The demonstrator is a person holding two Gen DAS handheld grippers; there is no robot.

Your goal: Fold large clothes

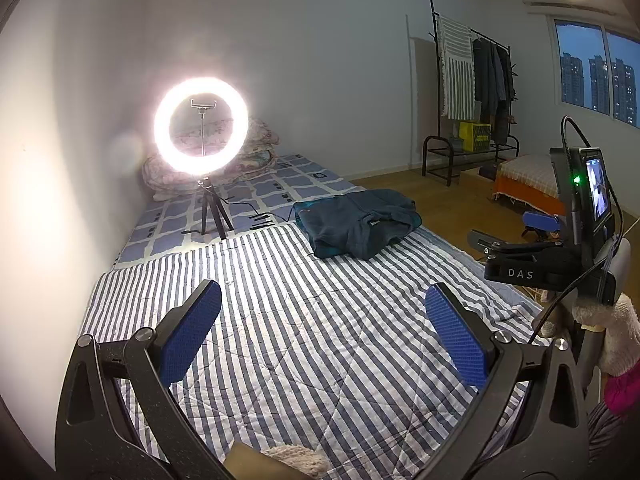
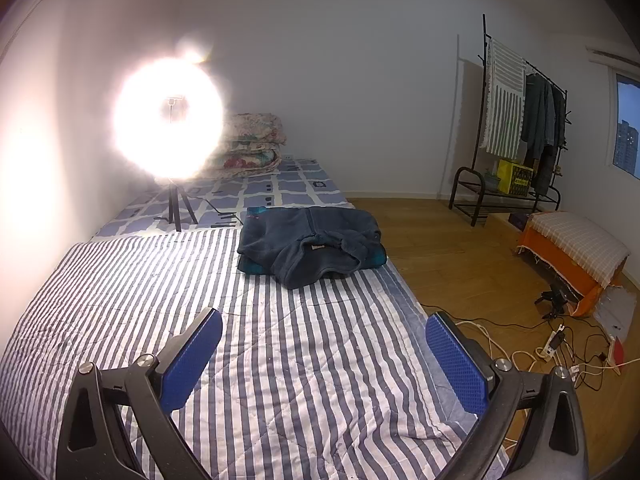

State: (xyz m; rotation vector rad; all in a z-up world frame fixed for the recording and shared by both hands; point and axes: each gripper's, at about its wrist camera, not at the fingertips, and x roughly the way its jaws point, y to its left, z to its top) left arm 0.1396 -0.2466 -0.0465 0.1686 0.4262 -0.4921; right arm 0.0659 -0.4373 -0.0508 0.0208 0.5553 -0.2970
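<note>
Left wrist view: your bed (image 1: 304,344) fills the frame under a striped quilt (image 1: 360,312). The folded dark jacket (image 1: 356,222) lies at the quilt's far end, near the bed's floor-side edge, well apart from both grippers. A ring light (image 1: 201,126) stands behind it. Your left gripper (image 1: 323,332) and right gripper (image 2: 324,350) hover over the quilt, blue fingers (image 2: 191,356) spread wide, holding nothing.

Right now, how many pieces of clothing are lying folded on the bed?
2. A dark blue fleece jacket lies on the striped quilt; under it is a teal garment, only its edges showing. More could be hidden beneath.
</note>
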